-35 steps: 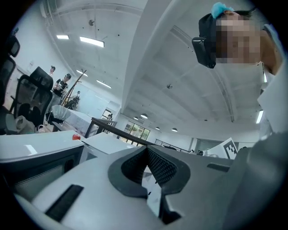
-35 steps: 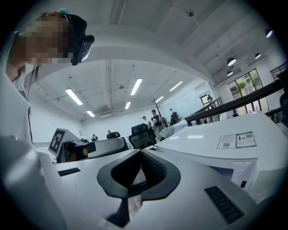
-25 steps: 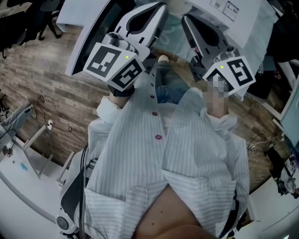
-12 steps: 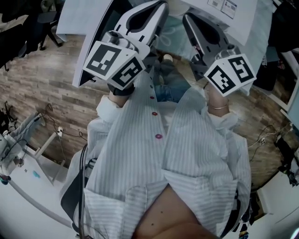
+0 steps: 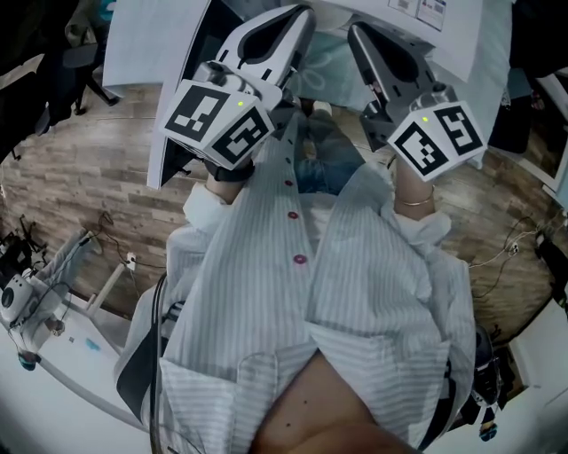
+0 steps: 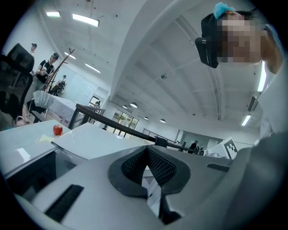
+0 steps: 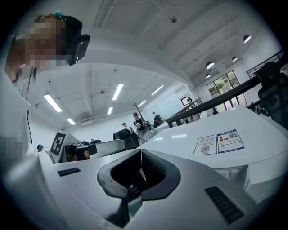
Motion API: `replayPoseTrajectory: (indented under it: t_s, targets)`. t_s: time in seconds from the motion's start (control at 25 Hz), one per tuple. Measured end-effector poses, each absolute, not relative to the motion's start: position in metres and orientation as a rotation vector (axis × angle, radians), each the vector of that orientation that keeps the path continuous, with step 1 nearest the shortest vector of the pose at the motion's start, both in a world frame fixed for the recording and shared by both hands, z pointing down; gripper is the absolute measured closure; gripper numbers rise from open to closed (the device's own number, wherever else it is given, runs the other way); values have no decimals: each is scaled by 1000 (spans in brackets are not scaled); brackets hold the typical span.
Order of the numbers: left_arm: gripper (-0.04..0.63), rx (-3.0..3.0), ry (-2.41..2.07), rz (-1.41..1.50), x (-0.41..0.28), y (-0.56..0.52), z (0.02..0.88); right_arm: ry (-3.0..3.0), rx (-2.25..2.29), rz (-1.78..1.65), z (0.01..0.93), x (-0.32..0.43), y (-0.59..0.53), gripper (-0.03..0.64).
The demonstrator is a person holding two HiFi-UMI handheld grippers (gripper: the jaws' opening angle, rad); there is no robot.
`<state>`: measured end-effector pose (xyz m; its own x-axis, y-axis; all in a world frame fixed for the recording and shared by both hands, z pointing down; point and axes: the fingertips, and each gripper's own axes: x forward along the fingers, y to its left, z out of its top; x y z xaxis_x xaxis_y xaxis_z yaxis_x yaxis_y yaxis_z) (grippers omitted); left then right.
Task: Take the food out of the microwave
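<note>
The person holds both tools up close to the chest, over a striped shirt (image 5: 355,293). The left gripper (image 5: 302,18) sits at upper centre of the head view with its jaws closed tight and nothing between them. The right gripper (image 5: 357,34) is just beside it, also pinched shut and empty. A narrow gap separates the two.

A white panel (image 5: 151,53) slants in at upper left, its dark edge just beside the left gripper. A white tabletop (image 5: 461,35) with printed stickers (image 7: 218,143) reaches in from upper right, its rim close above the right gripper.

A wood-plank floor (image 5: 106,168) lies open at middle left, crossed lower down by loose cables (image 5: 106,230). More floor is open at right.

I cannot tell which white surface, if any, is the microwave. The only food I can see is a red apple (image 6: 57,130), on a white table at the left of the left gripper view, well apart from both tools.
</note>
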<state>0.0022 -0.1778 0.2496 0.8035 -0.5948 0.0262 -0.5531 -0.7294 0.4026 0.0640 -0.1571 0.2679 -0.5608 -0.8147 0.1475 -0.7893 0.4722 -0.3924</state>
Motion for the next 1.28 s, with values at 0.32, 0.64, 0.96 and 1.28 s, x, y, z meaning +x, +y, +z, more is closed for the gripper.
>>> replayPoseTrajectory:
  t_s: [0.32, 0.64, 0.96, 1.28]
  targets:
    - [587, 2582, -782, -100, 14, -181, 271, 2600, -1506, -691, 277, 74, -162, 584]
    - [588, 2528, -734, -27, 21, -175, 308, 2559, -1581, -750, 303, 78, -155, 584]
    - [588, 2471, -724, 38, 18, -184, 348, 2478, -1685, -798, 337, 80, -166, 584]
    - [588, 2423, -734, 56, 23, -191, 372, 2419, -1730, -888, 370, 86, -170, 583]
